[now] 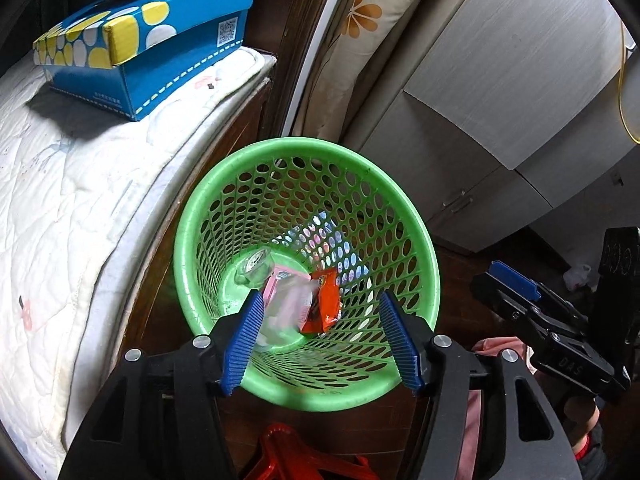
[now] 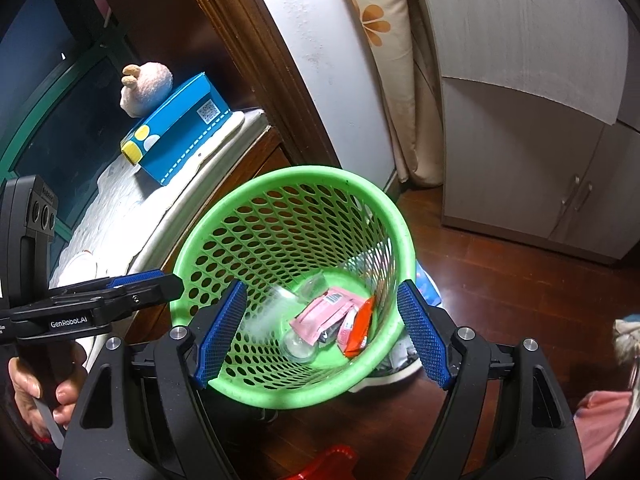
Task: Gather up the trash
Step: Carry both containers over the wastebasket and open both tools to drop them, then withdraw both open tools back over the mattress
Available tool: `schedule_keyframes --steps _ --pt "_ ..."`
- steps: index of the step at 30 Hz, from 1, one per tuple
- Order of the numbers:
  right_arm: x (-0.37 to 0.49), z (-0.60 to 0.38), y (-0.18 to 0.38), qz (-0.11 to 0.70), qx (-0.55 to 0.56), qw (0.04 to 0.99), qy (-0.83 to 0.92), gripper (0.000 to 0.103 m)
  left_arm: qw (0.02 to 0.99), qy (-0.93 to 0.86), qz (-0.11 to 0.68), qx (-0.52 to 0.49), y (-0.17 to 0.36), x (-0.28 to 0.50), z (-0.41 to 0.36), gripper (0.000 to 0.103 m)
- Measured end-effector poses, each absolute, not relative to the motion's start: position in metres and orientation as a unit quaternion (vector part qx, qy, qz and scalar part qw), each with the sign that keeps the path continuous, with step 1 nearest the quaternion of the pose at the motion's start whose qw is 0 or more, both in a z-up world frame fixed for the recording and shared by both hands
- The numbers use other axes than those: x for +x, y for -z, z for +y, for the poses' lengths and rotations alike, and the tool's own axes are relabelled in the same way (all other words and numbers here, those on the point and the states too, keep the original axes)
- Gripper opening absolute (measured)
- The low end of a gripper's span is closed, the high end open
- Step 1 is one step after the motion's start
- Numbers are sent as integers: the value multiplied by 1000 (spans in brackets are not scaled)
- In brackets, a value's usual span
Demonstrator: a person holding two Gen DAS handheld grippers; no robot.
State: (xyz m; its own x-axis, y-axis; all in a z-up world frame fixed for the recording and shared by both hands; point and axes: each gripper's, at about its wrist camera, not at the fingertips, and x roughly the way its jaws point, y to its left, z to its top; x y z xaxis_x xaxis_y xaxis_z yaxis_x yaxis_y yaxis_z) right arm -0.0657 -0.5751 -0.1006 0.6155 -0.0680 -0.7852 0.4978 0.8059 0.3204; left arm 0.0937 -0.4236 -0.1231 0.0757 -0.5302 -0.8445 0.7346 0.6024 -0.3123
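1. Fingers (image 1: pixel 242 340) of the left gripper (image 1: pixel 320 340) stood spread above the green basket (image 1: pixel 424 280), nothing between them; those of the right gripper (image 2: pixel 320 332) were spread too and empty, hanging over the same basket.
2. Trash lay at the basket's bottom: a pink packet (image 2: pixel 320 314), an orange wrapper (image 2: pixel 362 326) beside it, and a clear plastic piece (image 2: pixel 298 346) touching the packet.
3. From these views the drop looked done, so the main risk was judged to be the retreat: both grippers hung close together over one rim, and a careless pull-back could clip that rim and tip the light basket.
4. It stood on the wooden floor (image 2: pixel 500 300), just beside the bed (image 1: pixel 60 220); if tipped, the wrappers could scatter under the bed edge.
5. Its walls are holed, so small scraps might slip through if it were jostled.
6. A blue box (image 1: pixel 152 48) sat on the bed with a plush toy (image 2: pixel 146 88) on it; a wide swing of the left gripper might knock them off.
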Motion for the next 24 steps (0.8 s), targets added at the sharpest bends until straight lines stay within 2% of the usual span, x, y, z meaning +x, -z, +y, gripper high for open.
schedule_keyframes --steps 17,18,19,24 --pt "-38 -512 75 403 240 878 95 78 790 371 487 46 73 96 -309 58" --pt "-35 -506 73 402 236 880 88 78 795 365 483 43 70 96 -300 60" --pt "-31 -501 71 402 234 881 82 78 801 357 479 39 68 97 -292 66" --pt "-11 -474 65 406 217 886 51 78 821 322 472 27 60 102 -252 67"
